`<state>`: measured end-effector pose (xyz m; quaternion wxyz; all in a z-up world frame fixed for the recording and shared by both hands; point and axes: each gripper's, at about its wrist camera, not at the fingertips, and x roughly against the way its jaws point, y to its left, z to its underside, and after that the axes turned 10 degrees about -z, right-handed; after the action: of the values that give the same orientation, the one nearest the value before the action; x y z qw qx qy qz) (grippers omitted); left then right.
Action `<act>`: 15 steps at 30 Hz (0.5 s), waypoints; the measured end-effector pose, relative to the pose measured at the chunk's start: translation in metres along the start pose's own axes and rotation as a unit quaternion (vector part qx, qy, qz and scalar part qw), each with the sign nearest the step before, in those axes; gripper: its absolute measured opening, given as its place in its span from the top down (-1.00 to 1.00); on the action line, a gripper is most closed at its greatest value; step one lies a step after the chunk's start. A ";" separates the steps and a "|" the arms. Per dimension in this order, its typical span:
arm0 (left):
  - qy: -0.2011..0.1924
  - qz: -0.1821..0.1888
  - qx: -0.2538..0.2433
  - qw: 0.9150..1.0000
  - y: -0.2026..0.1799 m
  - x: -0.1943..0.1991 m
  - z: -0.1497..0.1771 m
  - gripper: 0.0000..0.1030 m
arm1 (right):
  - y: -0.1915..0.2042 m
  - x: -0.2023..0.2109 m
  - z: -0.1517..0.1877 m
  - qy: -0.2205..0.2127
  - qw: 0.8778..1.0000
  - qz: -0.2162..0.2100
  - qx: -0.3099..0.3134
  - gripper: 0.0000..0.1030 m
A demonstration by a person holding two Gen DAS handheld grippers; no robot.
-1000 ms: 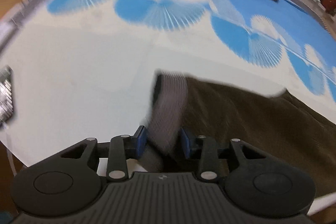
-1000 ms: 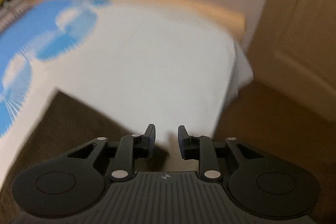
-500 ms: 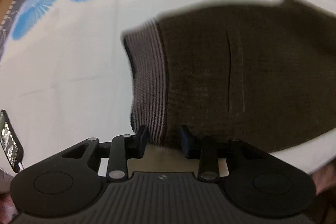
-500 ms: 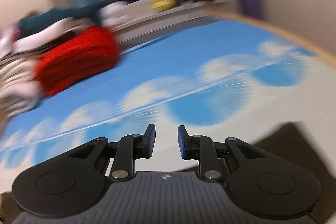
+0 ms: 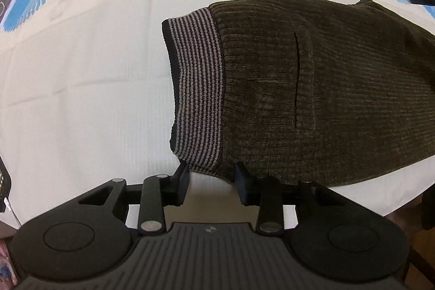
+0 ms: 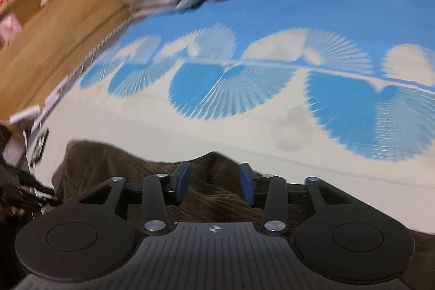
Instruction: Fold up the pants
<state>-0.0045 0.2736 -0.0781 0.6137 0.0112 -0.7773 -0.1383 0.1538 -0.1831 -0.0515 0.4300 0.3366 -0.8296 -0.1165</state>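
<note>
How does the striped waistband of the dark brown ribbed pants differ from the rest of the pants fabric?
The striped waistband carries thin grey and black stripes, while the dark brown ribbed pants are one plain colour. The waistband is a narrow strip along the left end; the body fabric spreads wide to the right. The body has a slit pocket; the waistband has none. Both lie flat on the blue and white bedsheet.

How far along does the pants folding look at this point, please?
Done: the brown pants lie flat on the bed sheet, striped waistband at one end. In hand: nothing; the left tool straddles the waistband corner unclamped, and the right tool, just opened, hovers over the fabric. Left: any further folds.
</note>
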 end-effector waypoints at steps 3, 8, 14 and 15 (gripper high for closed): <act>-0.001 0.002 -0.006 1.000 0.004 0.003 0.004 0.18 | 0.007 -0.028 -0.003 0.023 1.000 -0.004 0.005 0.06; 0.001 0.004 -0.008 1.000 0.004 -0.001 0.000 0.16 | -0.009 -0.070 -0.005 0.075 0.996 -0.037 -0.022 0.06; 0.001 -0.001 -0.014 1.000 -0.005 0.000 -0.003 0.15 | -0.010 -0.095 -0.014 0.102 0.993 -0.055 -0.009 0.73; 0.001 -0.002 -0.013 1.000 -0.005 0.001 -0.004 0.15 | -0.009 -0.091 -0.020 0.092 0.994 -0.056 0.003 0.75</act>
<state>-0.0020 0.2679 -0.0779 0.6140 0.0052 -0.7749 -0.1497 0.2106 -0.1278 -0.1016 0.4961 0.3933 -0.7667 -0.1065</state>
